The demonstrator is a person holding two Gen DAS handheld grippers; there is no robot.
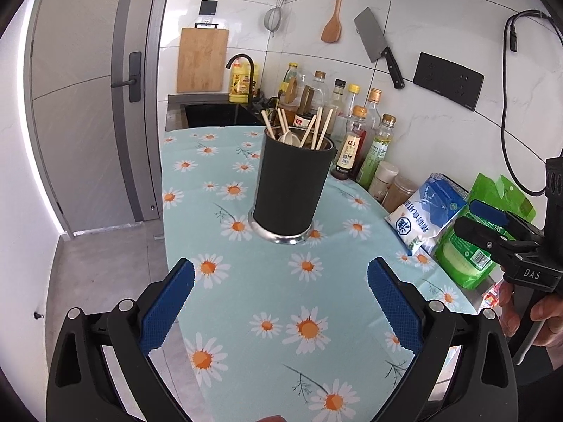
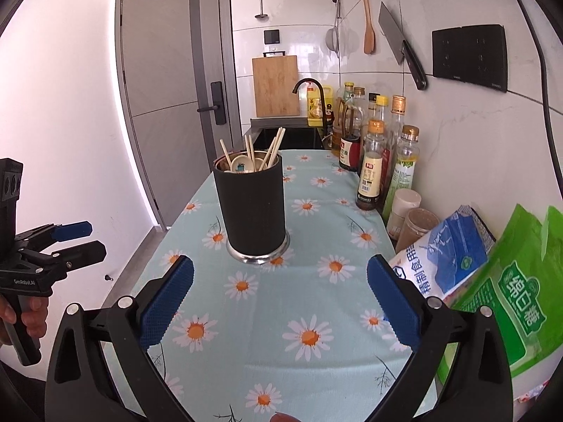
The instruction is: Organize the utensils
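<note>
Left gripper (image 1: 280, 281) and right gripper (image 2: 280, 279) both gape wide, empty, over the daisy cloth (image 1: 267, 281).

Black utensil holder (image 1: 293, 184) stands upright at twelve o'clock, chopsticks (image 1: 318, 127) and spoons inside; bottles (image 2: 373, 161) and bags (image 2: 454, 249) crowd two o'clock.

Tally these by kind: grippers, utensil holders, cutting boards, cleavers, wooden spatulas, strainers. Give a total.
Grippers: 2, the left gripper and the right gripper, jaws open
utensil holder: 1
cutting board: 1
cleaver: 1
wooden spatula: 1
strainer: 1
Total: 7
</note>
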